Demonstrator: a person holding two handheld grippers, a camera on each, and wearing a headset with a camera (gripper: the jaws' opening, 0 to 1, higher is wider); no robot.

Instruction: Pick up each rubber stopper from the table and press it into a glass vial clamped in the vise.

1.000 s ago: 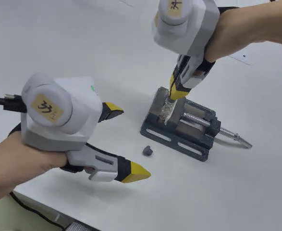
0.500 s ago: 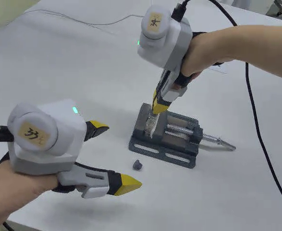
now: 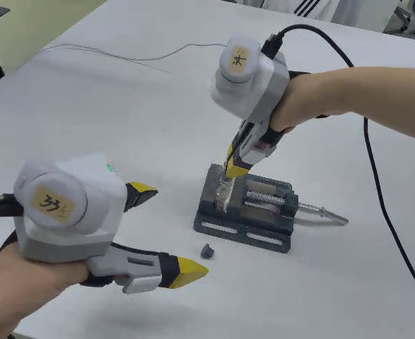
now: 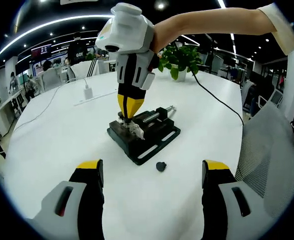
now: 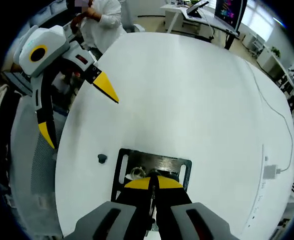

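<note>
I'm pressing right gripper [image 3: 234, 169], jaws together, onto the vial [image 3: 225, 192] in the vise [image 3: 244, 230]; best pushing plumb, gently. Left gripper [image 3: 170, 229] hanging wide apart, loose stopper [image 3: 207, 250] lying at vise's 7 o'clock.

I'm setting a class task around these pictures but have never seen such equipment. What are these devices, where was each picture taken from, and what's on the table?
There is no robot: a person holds a gripper in each hand. One picture comes from a headset camera looking down; the two round ones come from a camera on each gripper. On the white table stands a small vise clamping a glass vial, with one dark rubber stopper loose beside it. The left gripper is open and empty. The right gripper is shut, tips down at the vial; anything pinched there is hidden.
</note>
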